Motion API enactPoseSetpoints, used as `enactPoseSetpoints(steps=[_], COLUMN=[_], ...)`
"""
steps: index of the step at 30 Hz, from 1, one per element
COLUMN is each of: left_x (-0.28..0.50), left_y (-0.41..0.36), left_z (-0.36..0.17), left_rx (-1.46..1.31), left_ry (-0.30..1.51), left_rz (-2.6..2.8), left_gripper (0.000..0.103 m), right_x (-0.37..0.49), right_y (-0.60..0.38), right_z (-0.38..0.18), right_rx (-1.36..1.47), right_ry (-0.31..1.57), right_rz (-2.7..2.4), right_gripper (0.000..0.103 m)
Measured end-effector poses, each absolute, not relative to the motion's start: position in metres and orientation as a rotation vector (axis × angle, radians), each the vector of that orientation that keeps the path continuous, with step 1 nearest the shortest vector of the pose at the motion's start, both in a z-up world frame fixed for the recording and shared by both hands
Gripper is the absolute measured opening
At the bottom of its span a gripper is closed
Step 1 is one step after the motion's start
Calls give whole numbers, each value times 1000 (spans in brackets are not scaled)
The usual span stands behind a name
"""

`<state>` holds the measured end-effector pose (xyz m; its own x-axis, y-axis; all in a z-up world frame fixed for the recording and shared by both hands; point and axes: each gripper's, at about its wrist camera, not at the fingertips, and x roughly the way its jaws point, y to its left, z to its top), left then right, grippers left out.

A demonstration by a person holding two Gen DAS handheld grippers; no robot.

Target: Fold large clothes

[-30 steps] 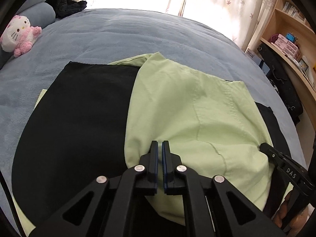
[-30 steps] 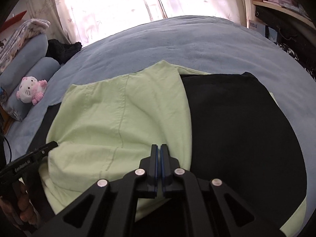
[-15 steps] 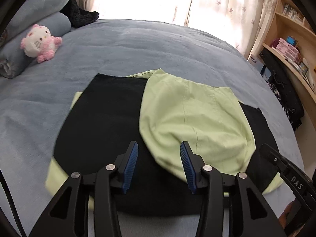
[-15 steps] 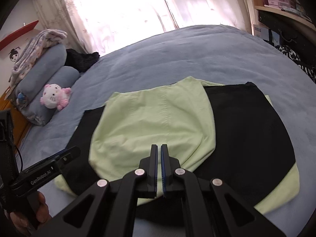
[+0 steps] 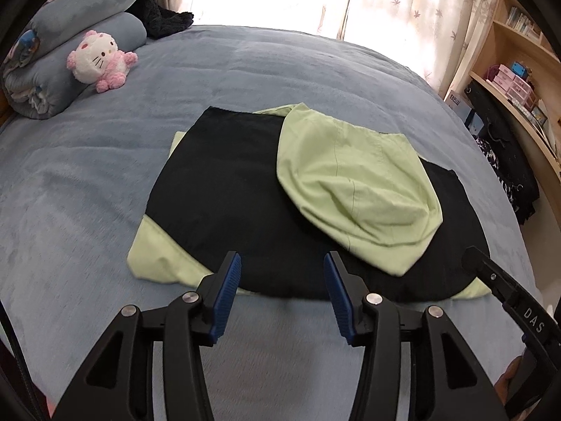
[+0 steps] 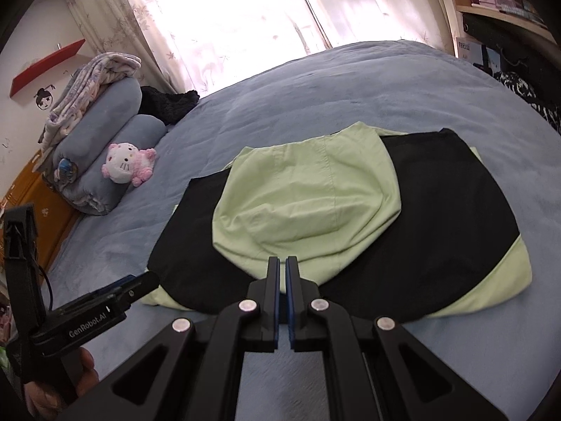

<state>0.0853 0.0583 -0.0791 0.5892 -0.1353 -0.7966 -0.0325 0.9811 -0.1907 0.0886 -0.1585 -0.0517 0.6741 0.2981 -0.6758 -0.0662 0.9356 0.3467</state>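
Left wrist view: the garment (image 5: 245, 189), black with light green panels, lies flat on the blue bed cover (image 5: 245, 77), with a light green section (image 5: 357, 189) folded over its black middle. Light green corners project from under the black fabric at the near edge of the garment.

The left gripper (image 5: 282, 287) is released above the near edge of the garment. Its jaws have just been opening, and nothing sits between the blue pads (image 5: 228, 294). The right gripper (image 5: 505, 287) enters this view beside the garment's near right corner.

Right wrist view: the right gripper (image 6: 282, 294) is clenched, pads together, with no fabric between them. It hangs over the near edge of the garment (image 6: 438, 210).

A pink and white plush toy (image 5: 100, 59) rests well beyond the garment's far left corner, against rolled blue bedding (image 5: 52, 80). Sunlit curtains (image 6: 228, 24) hang beyond the far side of the garment.
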Motion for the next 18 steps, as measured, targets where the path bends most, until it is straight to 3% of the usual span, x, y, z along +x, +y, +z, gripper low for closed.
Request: enactPoseSetpoints(steps=[18], left_x=[72], left_y=[112], left_z=[-165], left_rx=[-547], left_ry=[1067], left_rz=[-207], left_gripper=[51], right_x=[87], right_y=[-131], right_z=[-79], right_rx=[259], right_ry=[802], right_rz=[228], right_gripper=[3])
